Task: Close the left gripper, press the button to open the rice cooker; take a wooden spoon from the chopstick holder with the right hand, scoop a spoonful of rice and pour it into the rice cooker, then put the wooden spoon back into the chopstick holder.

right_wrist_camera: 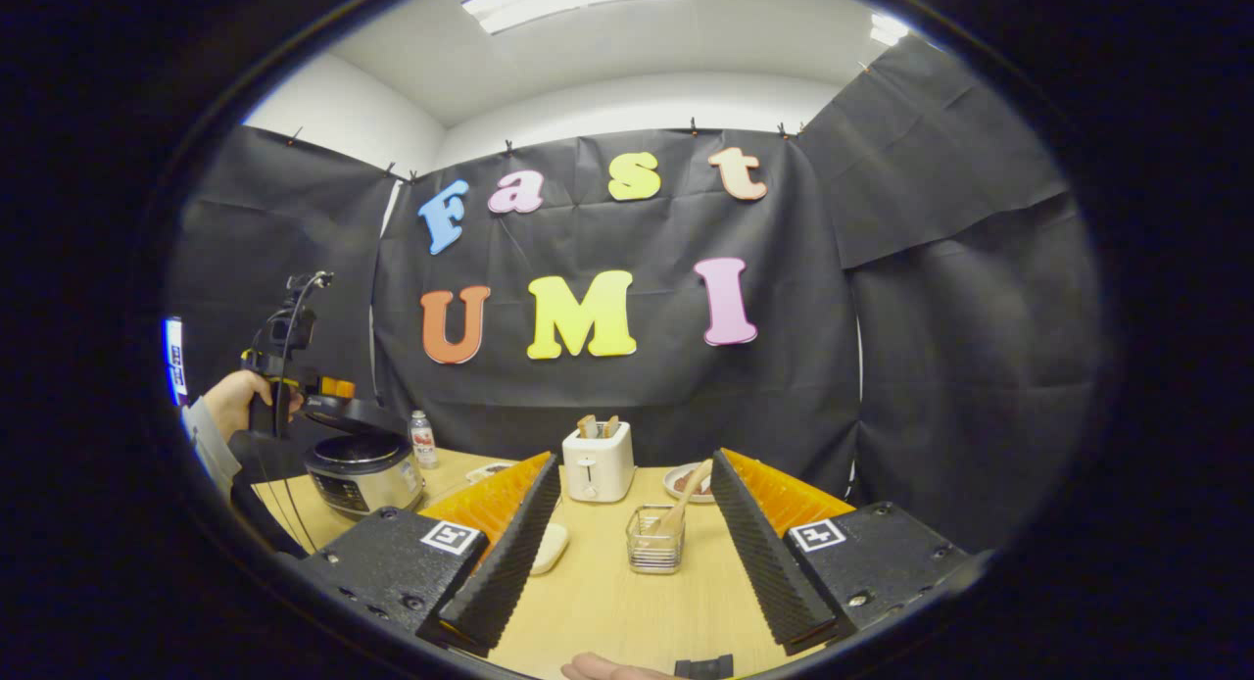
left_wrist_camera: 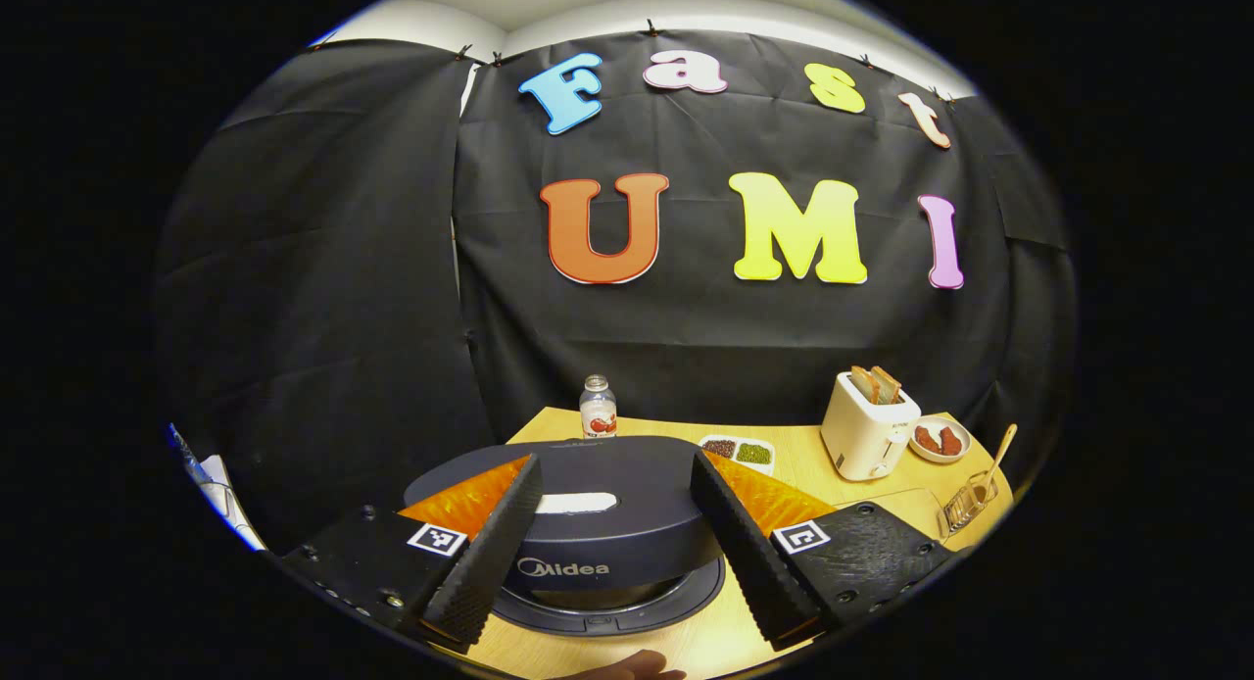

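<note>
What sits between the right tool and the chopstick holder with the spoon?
Bare tabletop, seen in the right gripper view: the open right tool faces the chopstick holder, wooden spoon inside, with nothing in the way.

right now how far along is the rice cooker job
Done: the cooker lid looks popped up, with the left claw open and straddling it. In hand: nothing. The right claw is open, above the table and aimed toward the holder, where the spoon sits untouched. Left: take the spoon, scoop rice, pour it into the cooker, return the spoon.
</note>
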Available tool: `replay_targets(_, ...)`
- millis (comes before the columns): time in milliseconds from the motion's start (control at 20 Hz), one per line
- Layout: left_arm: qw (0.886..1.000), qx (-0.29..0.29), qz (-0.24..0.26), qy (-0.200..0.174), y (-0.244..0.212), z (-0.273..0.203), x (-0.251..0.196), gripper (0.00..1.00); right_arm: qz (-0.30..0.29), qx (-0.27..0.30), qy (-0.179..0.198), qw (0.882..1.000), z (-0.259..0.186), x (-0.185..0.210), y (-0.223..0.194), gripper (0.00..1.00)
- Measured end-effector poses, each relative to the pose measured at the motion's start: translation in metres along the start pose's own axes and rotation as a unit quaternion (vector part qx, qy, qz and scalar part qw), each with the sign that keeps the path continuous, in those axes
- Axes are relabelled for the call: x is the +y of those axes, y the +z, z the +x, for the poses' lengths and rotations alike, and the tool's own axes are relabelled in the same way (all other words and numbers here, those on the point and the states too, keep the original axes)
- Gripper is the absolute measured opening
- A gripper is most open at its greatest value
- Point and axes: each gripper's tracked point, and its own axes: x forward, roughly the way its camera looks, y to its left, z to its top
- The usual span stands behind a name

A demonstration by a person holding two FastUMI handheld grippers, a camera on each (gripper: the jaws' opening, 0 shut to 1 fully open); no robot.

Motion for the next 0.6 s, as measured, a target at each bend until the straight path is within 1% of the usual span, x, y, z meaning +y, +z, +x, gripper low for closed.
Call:
replay_targets(100, 1.0, 0.012, -0.018, -0.004, -0.018, -0.003, 0.0, 0.98, -0.001, -0.005, 0.006, 1.0, -0.005, 0.007, 0.003, 1.0)
replay_targets(300, 0.999, 0.03, -0.007, -0.012, -0.045, -0.005, -0.001, 1.0, -0.004, -0.005, 0.013, 1.0, -0.007, 0.017, 0.003, 0.99)
replay_targets(350, 0.999, 0.038, -0.009, -0.013, -0.053, -0.006, 0.0, 0.99, -0.003, -0.004, 0.016, 1.0, -0.006, 0.021, 0.003, 0.99)
replay_targets(400, 0.999, 0.046, -0.01, -0.008, -0.061, -0.004, 0.003, 0.99, -0.003, -0.003, 0.019, 1.0, -0.005, 0.024, 0.001, 0.95)
replay_targets(450, 0.998, 0.055, -0.014, -0.006, -0.07, -0.003, 0.005, 0.98, -0.004, -0.001, 0.021, 1.0, -0.003, 0.027, -0.001, 0.99)
replay_targets(500, 0.998, 0.068, -0.016, -0.003, -0.079, -0.001, 0.006, 0.95, -0.005, 0.002, 0.022, 1.0, -0.003, 0.029, -0.003, 0.99)
replay_targets(550, 0.999, 0.052, -0.015, 0.0, -0.075, -0.002, 0.006, 0.95, -0.006, 0.006, 0.024, 1.0, -0.002, 0.032, -0.006, 0.99)
replay_targets(600, 0.999, 0.051, -0.013, 0.001, -0.074, -0.003, 0.007, 0.96, -0.006, 0.009, 0.027, 1.0, 0.0, 0.036, -0.007, 1.0)
